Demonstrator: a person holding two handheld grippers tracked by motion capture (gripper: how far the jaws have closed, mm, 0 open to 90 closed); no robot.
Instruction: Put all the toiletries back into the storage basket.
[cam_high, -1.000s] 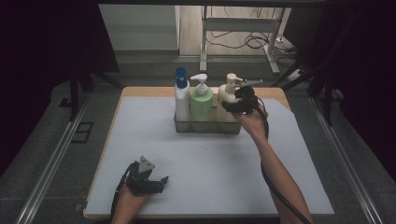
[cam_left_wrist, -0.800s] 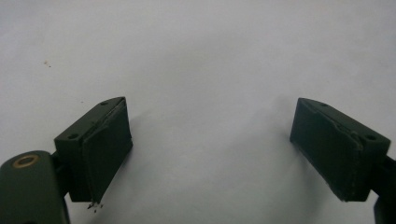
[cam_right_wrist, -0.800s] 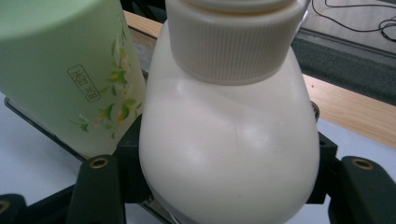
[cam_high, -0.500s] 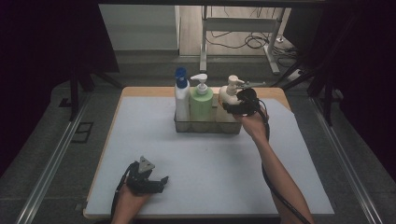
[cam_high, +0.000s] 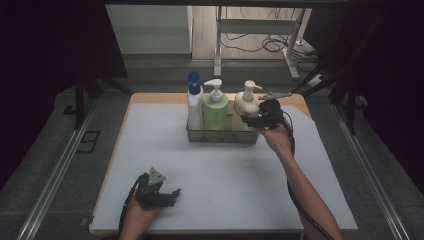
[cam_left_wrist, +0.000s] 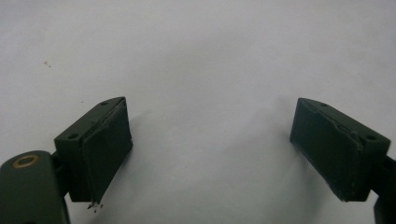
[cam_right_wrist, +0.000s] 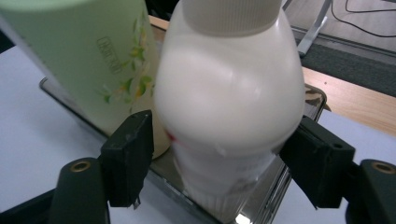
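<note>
The right gripper (cam_right_wrist: 217, 161) brackets the white bottle (cam_right_wrist: 229, 102) standing in the tray (cam_high: 222, 136), jaws parted and seemingly poised to grasp, while the left gripper (cam_left_wrist: 210, 149) rests agape, empty.

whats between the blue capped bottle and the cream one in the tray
The green pump bottle stands between the blue-capped bottle and the cream bottle, clearest in the high view.
</note>
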